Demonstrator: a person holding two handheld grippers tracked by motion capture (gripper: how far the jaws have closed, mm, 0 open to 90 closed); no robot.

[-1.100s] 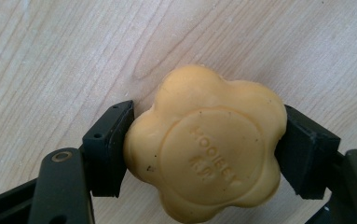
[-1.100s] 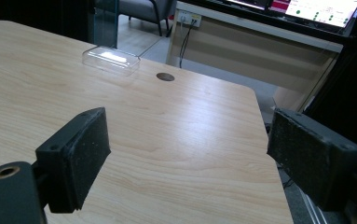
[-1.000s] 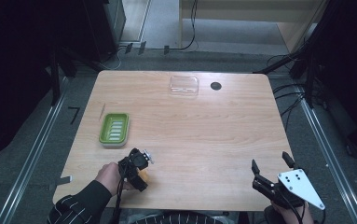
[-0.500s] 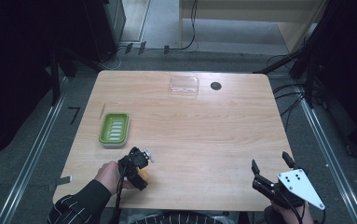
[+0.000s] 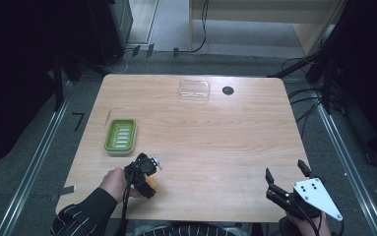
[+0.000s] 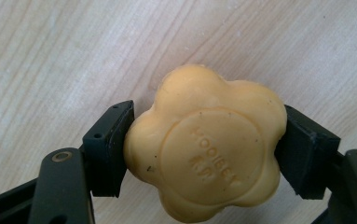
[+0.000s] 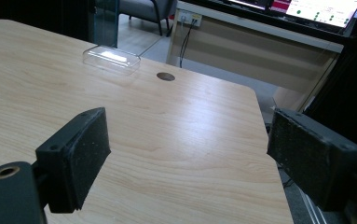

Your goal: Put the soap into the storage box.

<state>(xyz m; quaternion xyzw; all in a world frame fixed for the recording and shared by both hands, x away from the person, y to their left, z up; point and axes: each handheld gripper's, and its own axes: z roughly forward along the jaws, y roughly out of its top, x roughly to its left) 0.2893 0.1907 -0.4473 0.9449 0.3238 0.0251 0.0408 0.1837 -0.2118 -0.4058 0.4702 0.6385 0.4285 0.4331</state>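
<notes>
Wooden desk, near edge: left gripper clamps flower-shaped soap; keep squeeze gentle and level toward green dish; right gripper idle, jaws wide.

Wide-open right claw above table

This is looking like a lab or an office test room. A wooden table is standing on grey carpet between metal rails, cables are lying on the floor, and monitors are glowing above a desk behind.
</notes>
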